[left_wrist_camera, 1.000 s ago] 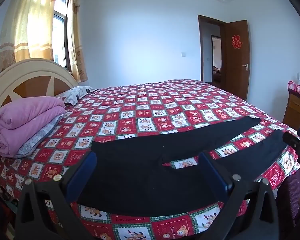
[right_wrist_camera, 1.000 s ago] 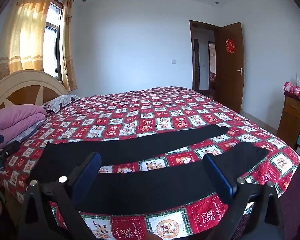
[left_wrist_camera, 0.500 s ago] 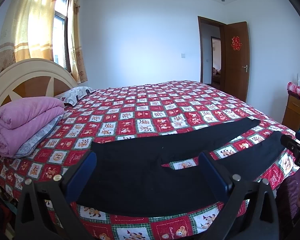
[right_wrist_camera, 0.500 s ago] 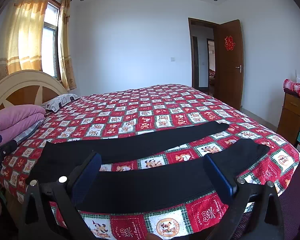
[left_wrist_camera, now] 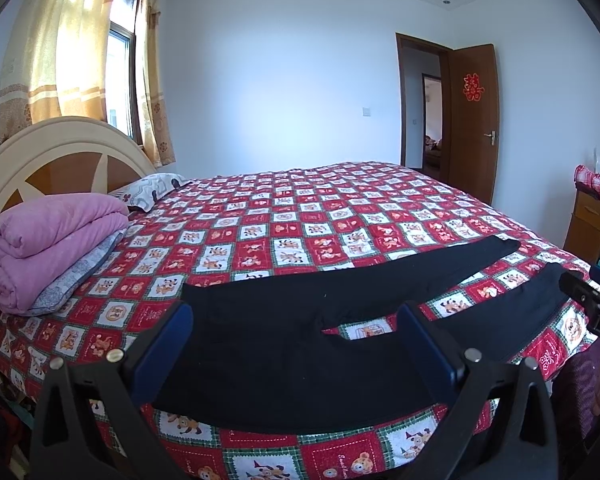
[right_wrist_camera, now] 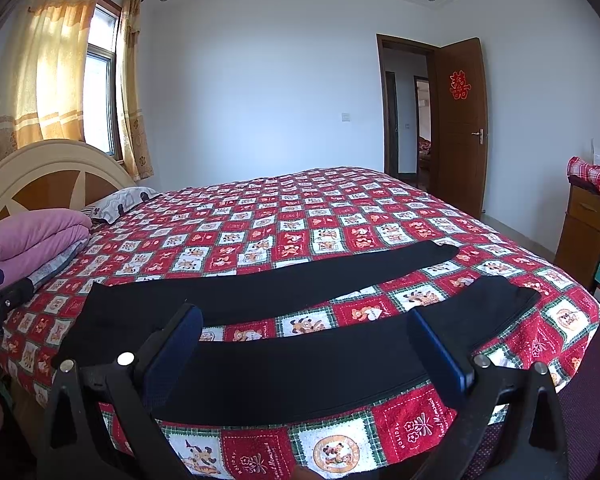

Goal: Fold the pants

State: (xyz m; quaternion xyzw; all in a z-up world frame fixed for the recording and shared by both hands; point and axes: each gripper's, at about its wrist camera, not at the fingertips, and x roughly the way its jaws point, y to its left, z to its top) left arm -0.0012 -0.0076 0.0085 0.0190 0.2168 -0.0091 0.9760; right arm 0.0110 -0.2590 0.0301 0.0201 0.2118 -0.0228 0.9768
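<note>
Black pants [left_wrist_camera: 276, 344] are seen in the left wrist view spread flat across the lower frame on the patchwork bedspread [left_wrist_camera: 300, 224], framed by the left gripper [left_wrist_camera: 296, 344], held wide open and empty. In the right wrist view, both legs are seen at lower centre, with the right gripper [right_wrist_camera: 306, 348] likewise spread, nothing held. Bedspread could be pinched along with the thin fabric.
</note>
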